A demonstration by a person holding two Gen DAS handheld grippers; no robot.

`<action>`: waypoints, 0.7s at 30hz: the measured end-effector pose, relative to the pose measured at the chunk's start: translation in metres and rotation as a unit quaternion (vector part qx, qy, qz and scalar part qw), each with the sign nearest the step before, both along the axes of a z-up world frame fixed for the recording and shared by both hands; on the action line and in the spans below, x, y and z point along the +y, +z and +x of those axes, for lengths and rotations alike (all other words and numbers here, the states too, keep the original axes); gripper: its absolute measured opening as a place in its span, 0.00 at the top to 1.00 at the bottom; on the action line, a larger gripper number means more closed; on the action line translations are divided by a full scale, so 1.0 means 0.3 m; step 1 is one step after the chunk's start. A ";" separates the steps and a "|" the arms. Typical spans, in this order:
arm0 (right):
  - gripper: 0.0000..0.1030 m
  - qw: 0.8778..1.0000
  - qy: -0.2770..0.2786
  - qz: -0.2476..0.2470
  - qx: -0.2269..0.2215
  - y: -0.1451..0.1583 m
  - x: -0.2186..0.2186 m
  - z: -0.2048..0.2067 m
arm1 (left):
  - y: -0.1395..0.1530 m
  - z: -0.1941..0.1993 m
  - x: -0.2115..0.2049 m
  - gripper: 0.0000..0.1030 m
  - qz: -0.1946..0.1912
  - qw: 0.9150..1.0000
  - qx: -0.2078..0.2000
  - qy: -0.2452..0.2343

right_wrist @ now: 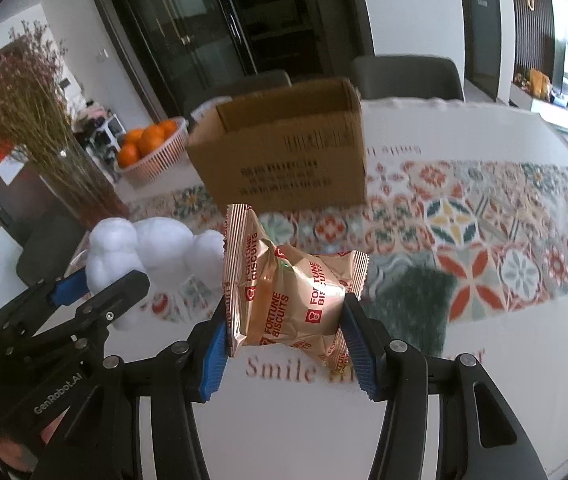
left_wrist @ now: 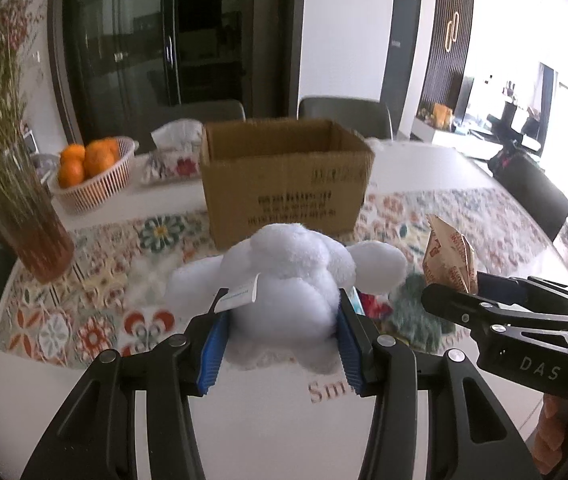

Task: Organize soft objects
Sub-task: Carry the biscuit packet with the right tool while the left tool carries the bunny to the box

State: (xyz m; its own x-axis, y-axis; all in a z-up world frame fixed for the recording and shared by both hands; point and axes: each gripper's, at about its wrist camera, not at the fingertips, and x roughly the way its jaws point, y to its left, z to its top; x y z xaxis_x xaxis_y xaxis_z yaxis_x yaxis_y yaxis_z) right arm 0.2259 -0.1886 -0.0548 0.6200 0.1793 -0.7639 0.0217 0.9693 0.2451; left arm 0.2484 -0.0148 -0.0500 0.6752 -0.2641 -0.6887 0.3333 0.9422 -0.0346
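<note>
Above patterned tablecloth, left tool grips fluffy white plush toy, right tool clamps crinkled gold biscuit packet

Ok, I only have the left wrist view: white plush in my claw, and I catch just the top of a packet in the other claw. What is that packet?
Observer: A gold foil packet printed "Fortune Biscuits", pinched between the right claw's blue pads.
Operator: Is it clear of the table?
Observer: It looks lifted; the "Smile" lettering on the tablecloth shows below its lower edge.
Operator: And the green thing beside my plush?
Observer: A dark green fuzzy piece lying flat on the cloth, right of the packet.
Operator: The box?
Observer: The cardboard box stands open-topped just beyond the packet; its inside is hidden.
</note>
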 end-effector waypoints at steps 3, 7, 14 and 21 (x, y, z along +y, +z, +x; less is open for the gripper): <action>0.48 1.000 0.001 0.001 -0.016 0.033 -0.002 0.028 | 0.039 0.028 0.000 0.53 -0.004 1.000 -0.015 0.004; 0.48 0.999 0.006 -0.001 -0.038 0.073 -0.003 0.070 | 0.077 0.061 -0.005 0.53 -0.008 0.999 -0.032 0.007; 0.48 0.998 0.011 0.006 -0.064 0.129 -0.011 0.144 | 0.130 0.127 -0.009 0.53 -0.012 0.998 -0.055 0.016; 0.48 0.996 0.016 0.010 -0.084 0.177 -0.020 0.234 | 0.182 0.217 -0.022 0.53 -0.007 0.997 -0.080 0.021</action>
